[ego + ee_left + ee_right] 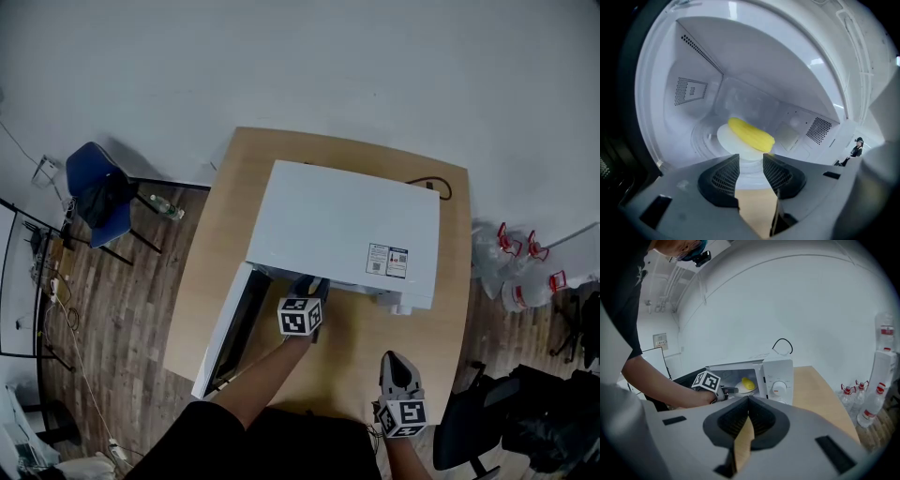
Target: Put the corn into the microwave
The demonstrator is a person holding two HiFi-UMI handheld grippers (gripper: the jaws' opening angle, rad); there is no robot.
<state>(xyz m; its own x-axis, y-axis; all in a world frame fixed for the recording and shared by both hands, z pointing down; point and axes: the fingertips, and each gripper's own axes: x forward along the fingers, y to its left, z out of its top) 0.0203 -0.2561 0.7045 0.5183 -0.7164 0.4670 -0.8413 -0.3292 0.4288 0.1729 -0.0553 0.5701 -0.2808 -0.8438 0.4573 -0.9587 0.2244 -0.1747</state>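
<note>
Corn (751, 135) lies flat on plate (725, 140), long axis slanting back-left to front-right

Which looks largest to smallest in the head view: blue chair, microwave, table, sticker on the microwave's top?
1. table, counting its whole outline
2. microwave
3. blue chair
4. sticker
The chair stands on the floor, farther from the camera, so it may look smaller than it is.

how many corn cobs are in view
1. The corn lies on a white plate inside the microwave, just beyond the left claw, whose jaws stand apart with nothing between them. No other cob shows, though the claw hides part of the cavity floor.
</note>
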